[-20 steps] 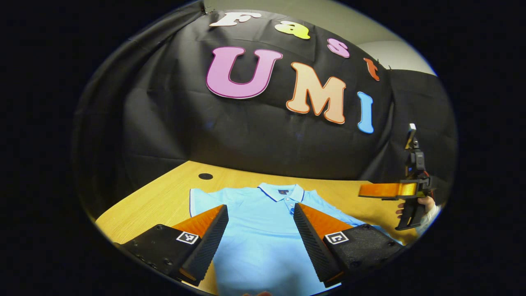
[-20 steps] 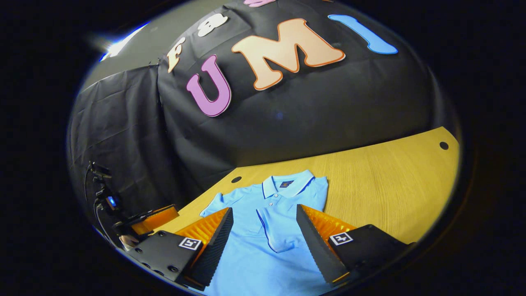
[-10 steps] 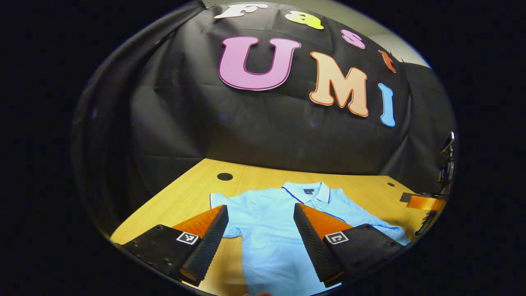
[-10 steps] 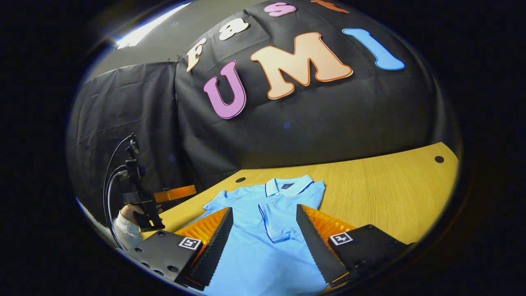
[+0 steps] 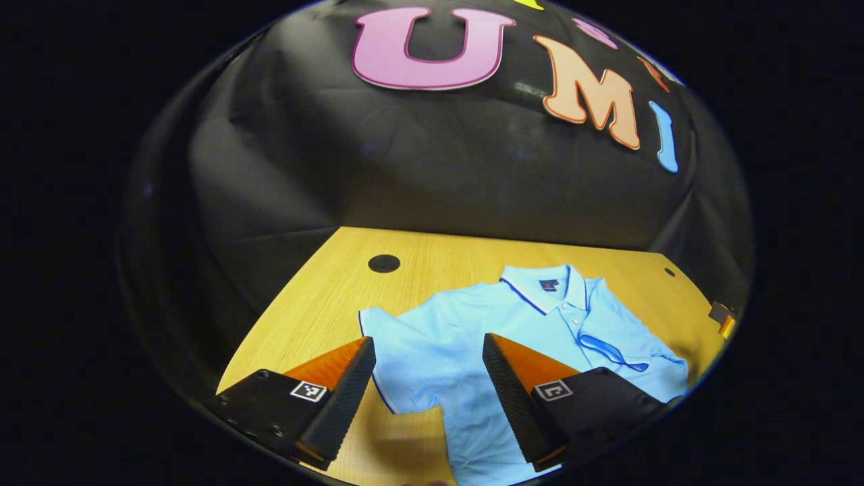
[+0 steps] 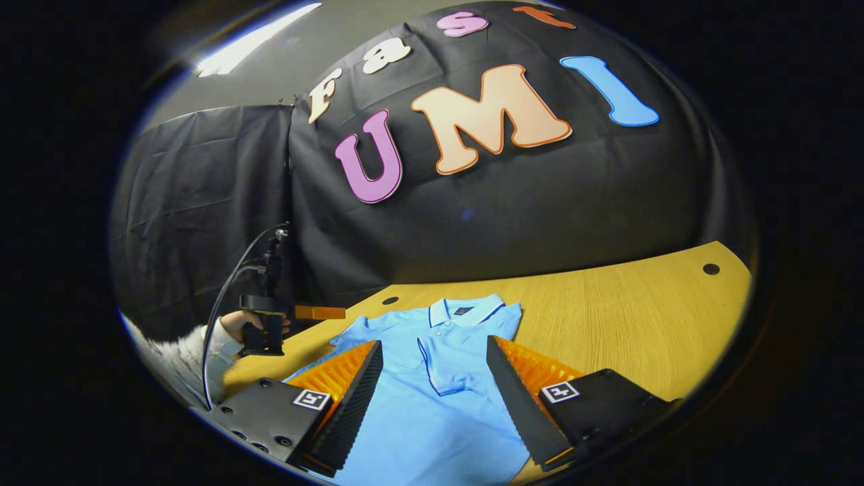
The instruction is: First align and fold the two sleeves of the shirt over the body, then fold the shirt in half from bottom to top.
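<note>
On the wooden table (image 5: 317, 297) the light-blue polo shirt (image 5: 486, 324) lies flat, right sleeve (image 6: 451, 368) already folded over. Both my left gripper (image 5: 428, 368) and right gripper (image 6: 434, 371) hang wide, empty. Grabbing the left sleeve (image 5: 395, 358) too deep could drag the body askew.

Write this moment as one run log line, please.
light blue polo shirt: flat on wooden table | right sleeve folded | left sleeve spread | both tools open

Both grippers' fingers (image 5: 351, 378) (image 6: 520, 385) apart, empty
</note>
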`<state>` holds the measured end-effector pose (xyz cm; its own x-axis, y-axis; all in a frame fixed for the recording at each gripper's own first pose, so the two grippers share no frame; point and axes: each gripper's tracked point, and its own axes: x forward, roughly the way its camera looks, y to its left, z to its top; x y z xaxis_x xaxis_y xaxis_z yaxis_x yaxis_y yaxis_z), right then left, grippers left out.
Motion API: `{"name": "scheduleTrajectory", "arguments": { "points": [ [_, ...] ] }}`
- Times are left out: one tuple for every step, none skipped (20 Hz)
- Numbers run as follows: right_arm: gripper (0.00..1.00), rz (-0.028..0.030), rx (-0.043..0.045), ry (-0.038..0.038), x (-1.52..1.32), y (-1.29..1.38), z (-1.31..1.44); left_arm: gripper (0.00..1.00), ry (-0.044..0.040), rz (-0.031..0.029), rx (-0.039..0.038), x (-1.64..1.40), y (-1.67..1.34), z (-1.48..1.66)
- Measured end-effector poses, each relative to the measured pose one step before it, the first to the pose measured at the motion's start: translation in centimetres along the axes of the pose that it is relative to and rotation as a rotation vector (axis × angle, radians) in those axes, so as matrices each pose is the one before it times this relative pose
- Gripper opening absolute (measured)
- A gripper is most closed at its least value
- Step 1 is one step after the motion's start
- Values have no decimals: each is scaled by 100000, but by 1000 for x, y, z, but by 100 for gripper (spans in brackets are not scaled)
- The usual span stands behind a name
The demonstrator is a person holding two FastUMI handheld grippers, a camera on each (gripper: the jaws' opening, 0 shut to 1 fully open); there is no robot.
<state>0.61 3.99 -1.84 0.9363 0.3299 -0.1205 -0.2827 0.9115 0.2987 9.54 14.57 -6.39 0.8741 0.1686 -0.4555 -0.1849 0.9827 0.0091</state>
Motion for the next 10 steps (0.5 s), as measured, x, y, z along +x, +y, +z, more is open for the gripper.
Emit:
{"name": "scheduleTrajectory", "arguments": {
  "points": [
    [97, 45, 73, -578, -248, 37, 124, 95, 3479, 672, 471, 892, 285, -711],
    [97, -70, 41, -375, -91, -54, 156, 95, 2543, 627, -85, 525, 261, -363],
    [97, -172, -238, -301, -95, 20, -10, 95, 1997, -203, -143, 421, 151, -286],
    [97, -348, -202, -229, -25, -131, 69, 95, 1435, 112, 216, 273, 156, -200],
    [93, -308, 68, 66, -90, -118, -115, 95, 1305, 923, 638, 126, 491, -206],
    [97, 77, 668, 542, -60, -65, -99, 94, 1371, 814, 585, 231, 249, -325],
    [97, 610, 1397, 474, -7, 116, -136, 95, 1003, 393, -60, 165, 85, -335],
    [97, 605, 1781, 132, -74, 112, 41, 95, 673, -300, -397, 155, 7, -211],
    [97, 337, 1394, -150, -134, -78, 94, 95, 469, -173, -395, 99, 30, -194],
    [97, -303, 496, -253, -33, -184, 173, 94, 246, -55, -224, 59, 85, -51]
  ]
}}
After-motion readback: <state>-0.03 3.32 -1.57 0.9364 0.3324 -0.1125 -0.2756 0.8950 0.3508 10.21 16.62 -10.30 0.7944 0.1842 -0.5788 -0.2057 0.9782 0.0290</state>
